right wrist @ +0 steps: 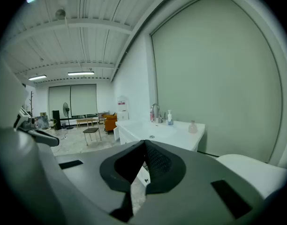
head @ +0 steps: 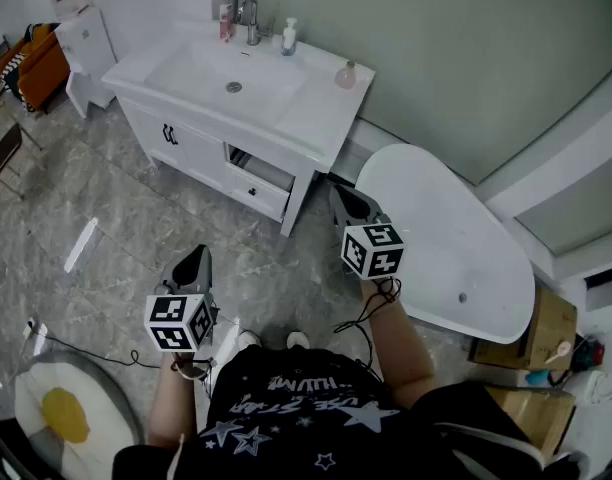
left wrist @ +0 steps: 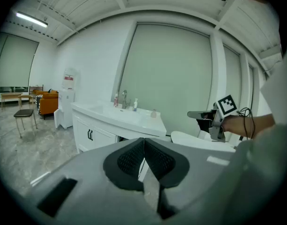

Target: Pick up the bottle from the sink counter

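Person stands on grey tiled floor (head: 116,218), facing a white sink counter (head: 321,118), both grippers held out in front and well apart from it

Left gripper (head: 197,255): low, on the person's left side, pointed toward the counter. In the left gripper view its 2 black pads (left wrist: 134,158) meet at the tips, jaws together, nothing between them

Right gripper (head: 342,194): further forward, aimed at the counter's right end. In the right gripper view the jaws are also pressed together and empty

3 bottles on the counter top, all upright, none touched:
- pink bottle (head: 226,21), back edge, just left of the faucet (head: 250,18)
- pump bottle (head: 289,38), back edge, just right of the faucet
- round flask (head: 346,75), pale pink, alone near the right rear corner

Which one the task means, cannot tell

Basin (head: 234,86) sits left of centre. A drawer (head: 261,180) under the counter stands slightly open. White bathtub (head: 441,238) lies to the right of the counter, beside the right gripper
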Tool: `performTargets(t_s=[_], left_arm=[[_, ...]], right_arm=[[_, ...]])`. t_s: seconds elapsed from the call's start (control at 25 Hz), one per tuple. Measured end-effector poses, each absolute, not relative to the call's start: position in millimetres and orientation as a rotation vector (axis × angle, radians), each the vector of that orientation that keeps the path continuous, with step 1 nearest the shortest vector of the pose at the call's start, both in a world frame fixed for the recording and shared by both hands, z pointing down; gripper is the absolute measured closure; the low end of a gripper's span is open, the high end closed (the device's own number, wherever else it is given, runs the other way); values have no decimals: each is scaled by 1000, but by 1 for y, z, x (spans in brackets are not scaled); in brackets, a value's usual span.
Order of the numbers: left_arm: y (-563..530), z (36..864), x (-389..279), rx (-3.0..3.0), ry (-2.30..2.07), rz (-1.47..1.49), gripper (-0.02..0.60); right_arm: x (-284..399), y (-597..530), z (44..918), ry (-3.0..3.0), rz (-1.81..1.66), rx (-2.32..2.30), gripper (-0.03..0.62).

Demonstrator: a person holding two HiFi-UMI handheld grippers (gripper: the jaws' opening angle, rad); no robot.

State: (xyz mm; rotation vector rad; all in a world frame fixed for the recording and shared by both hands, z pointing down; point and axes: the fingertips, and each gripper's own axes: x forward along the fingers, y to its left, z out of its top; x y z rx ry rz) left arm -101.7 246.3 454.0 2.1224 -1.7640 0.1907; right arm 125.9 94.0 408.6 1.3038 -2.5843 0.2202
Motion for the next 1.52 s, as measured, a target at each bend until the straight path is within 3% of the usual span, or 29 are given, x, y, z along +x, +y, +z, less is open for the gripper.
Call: performTargets(t_s=[0.84,1.2,1.52], left_arm=[[258,457,-148,2157,-1721,131,561],[225,462,-178,2108,-1762,121,561],[145,458,-211,2069,-1805,136,561]], right_arm=[[80,124,422,-2612,247,1373,591],[62,61,426,-2617,275,1398,370],[37,-33,430,-2624,299,1386,342]])
